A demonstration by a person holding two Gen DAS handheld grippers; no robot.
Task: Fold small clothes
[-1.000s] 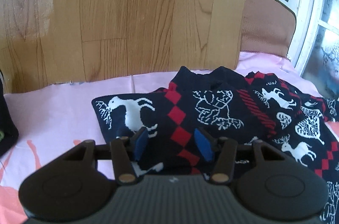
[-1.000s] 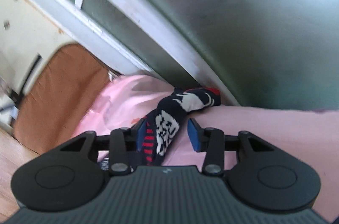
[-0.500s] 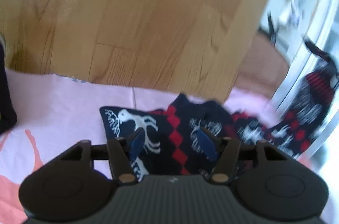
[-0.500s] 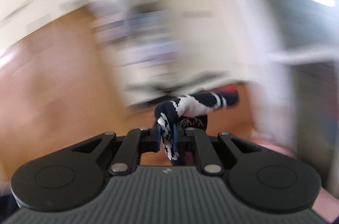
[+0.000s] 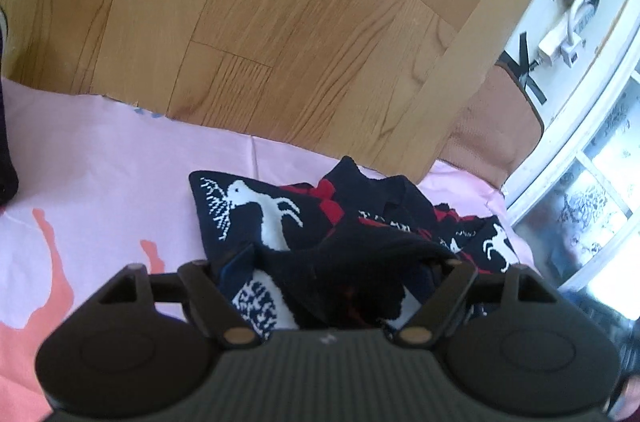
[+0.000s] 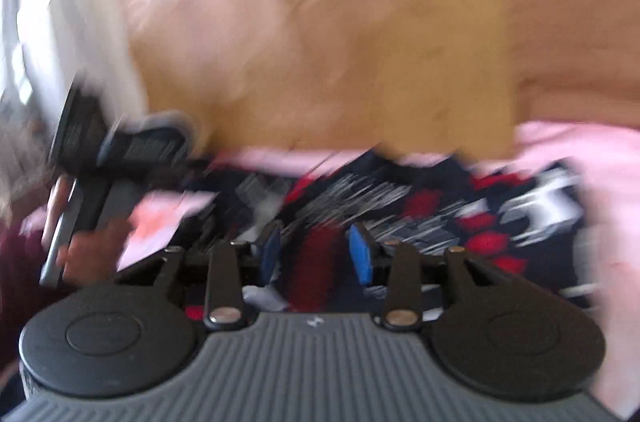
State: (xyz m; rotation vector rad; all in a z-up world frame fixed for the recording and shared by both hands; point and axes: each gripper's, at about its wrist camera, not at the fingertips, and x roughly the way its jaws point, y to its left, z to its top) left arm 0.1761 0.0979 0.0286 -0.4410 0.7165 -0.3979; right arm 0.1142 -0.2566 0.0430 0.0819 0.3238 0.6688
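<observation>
A small navy sweater point(image 5: 280, 214) with white deer and red diamonds lies on the pink sheet point(image 5: 120, 174). In the left wrist view a fold of it is draped over my left gripper point(image 5: 340, 274), whose jaws stand wide open with cloth between them. In the blurred right wrist view the sweater point(image 6: 460, 206) spreads across the sheet, and my right gripper point(image 6: 316, 254) is open just above it, blue pads apart. The left gripper point(image 6: 100, 158) shows at the left of that view.
A wooden headboard point(image 5: 280, 22) rises behind the bed. A brown cushion point(image 5: 492, 138) and a white window frame point(image 5: 580, 162) are at the right. A dark object point(image 5: 6, 158) sits at the left edge of the sheet.
The right gripper swung the held sleeve over onto the sweater body and opened, letting it go. A fold of sweater now lies over the left gripper, which stays open.
</observation>
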